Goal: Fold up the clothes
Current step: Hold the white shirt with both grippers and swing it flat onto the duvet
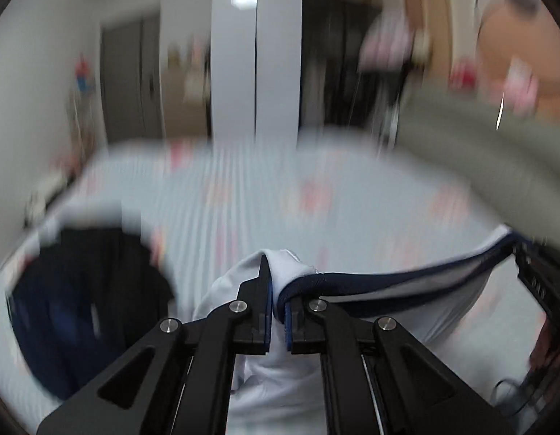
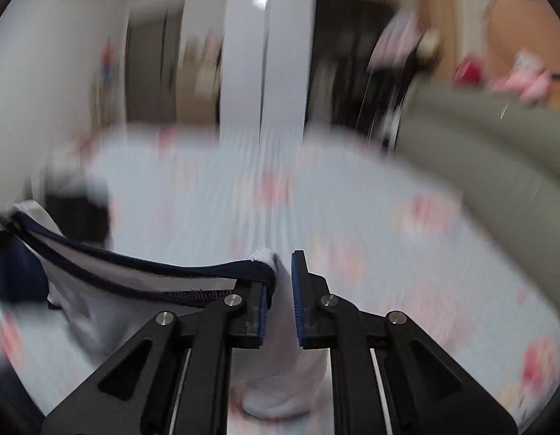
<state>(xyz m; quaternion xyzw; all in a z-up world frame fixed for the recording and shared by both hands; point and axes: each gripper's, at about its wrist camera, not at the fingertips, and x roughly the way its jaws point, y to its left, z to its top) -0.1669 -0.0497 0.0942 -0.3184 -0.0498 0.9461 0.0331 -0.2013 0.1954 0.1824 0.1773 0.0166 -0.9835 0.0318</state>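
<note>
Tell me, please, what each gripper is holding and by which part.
Both hold one white garment by its navy-trimmed edge: the left gripper is clamped on one end, and the right gripper has the other end between slightly parted fingers.

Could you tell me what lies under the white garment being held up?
Under the white garment with its navy trim lies the pale blue bedsheet with pink prints. A dark garment lies beside it. Directly beneath the hanging cloth, the sheet is hidden.

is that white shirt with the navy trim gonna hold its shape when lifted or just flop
Likely floppy: the white shirt sags between the left gripper and right gripper. Probably light, since its navy edge stretches taut without dragging either gripper down.
</note>
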